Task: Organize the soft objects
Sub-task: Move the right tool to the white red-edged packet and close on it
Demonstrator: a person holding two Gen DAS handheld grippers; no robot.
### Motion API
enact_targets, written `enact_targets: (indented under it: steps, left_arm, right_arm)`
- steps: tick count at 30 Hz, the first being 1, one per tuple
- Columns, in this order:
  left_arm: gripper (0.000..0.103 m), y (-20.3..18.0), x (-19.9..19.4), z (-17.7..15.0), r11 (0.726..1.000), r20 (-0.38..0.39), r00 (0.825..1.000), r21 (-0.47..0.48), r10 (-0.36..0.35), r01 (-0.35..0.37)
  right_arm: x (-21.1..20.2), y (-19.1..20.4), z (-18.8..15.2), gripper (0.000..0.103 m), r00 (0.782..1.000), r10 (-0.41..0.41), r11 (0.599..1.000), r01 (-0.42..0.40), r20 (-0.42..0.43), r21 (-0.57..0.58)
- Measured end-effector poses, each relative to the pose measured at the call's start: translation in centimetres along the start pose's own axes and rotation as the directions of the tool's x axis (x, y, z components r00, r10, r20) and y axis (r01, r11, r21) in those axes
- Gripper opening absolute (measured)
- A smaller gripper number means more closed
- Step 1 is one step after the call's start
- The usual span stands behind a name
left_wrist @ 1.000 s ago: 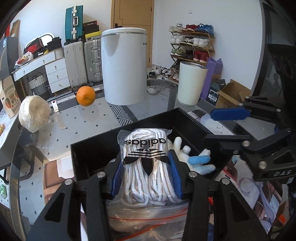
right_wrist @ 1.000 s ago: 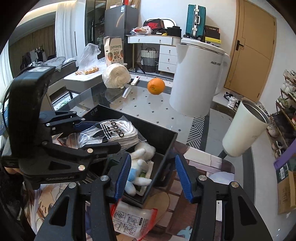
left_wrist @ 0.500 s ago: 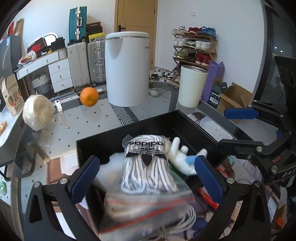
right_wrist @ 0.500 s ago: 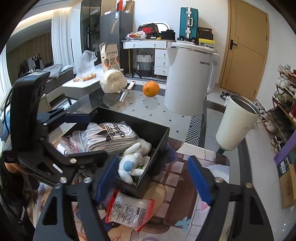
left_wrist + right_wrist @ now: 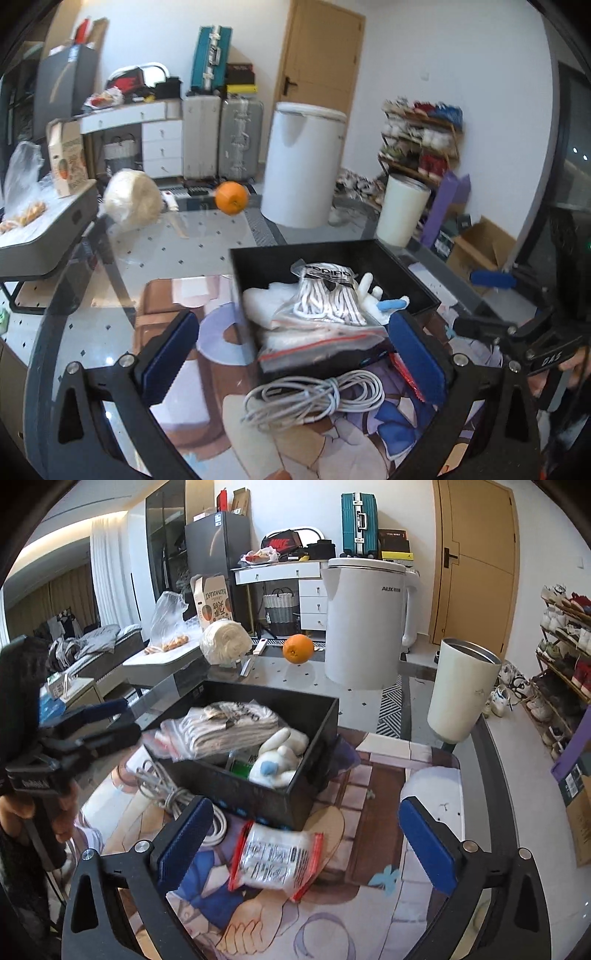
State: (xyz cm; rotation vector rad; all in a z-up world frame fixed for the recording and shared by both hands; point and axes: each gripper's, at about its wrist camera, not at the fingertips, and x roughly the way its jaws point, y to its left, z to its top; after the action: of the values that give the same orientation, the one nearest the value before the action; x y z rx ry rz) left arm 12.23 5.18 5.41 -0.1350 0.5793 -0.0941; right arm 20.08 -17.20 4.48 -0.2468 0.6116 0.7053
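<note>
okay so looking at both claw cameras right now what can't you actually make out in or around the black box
- Right wrist view: a green item in the black box is mostly hidden under the bagged socks and plush toy.
- Right wrist view: print on the red-edged packet is motion-blurred, unreadable.
- Left wrist view: the box floor is hidden by the sock bag.
- Left wrist view: the cable ends are tangled, plugs unclear.

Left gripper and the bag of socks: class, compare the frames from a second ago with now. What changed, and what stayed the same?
The left gripper let go of the bag of socks, opened wide and drew back from the black box. The right gripper opened too and backed away. The bag and the plush toy stayed in the box.
</note>
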Motion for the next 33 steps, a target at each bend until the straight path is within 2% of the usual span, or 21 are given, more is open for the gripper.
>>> enact_targets:
  steps: [4,7,14,23,33]
  left_arm:
    - [0.103,0.0,-1.7,-1.0,1.0,0.038,0.999,-0.017,0.024,-0.023]
    - [0.103,-0.1,-2.1,-1.8,0.999,0.025,0.999,-0.023,0.029,-0.028]
    - [0.103,-0.8,-2.8,-3.0,0.998,0.022,0.998,-0.011,0.054,-0.054]
    - [0.103,-0.7,-1.7,-4.8,0.993,-0.007,0.993,0.001,0.119,-0.119]
    - [0.103,-0.7,-1.1,-4.8,0.991,-0.025,0.991,-0.001,0.132,-0.132]
  right_arm:
    - [-0.3,0.5,-1.0,0.102,1.0,0.0,1.0,-0.001,-0.008,-0.014]
    - [-0.1,0.9,-1.4,0.102,0.999,0.002,1.0,-0.003,-0.041,-0.017]
    - [0.8,0.9,-2.0,0.102,0.998,-0.011,1.0,0.011,-0.06,-0.005]
    - [2.0,1.1,-2.5,0.102,0.996,-0.007,1.0,0.007,-0.088,-0.004]
    - [3.1,1.7,-3.1,0.102,0.992,0.012,1.0,-0.012,-0.125,0.003]
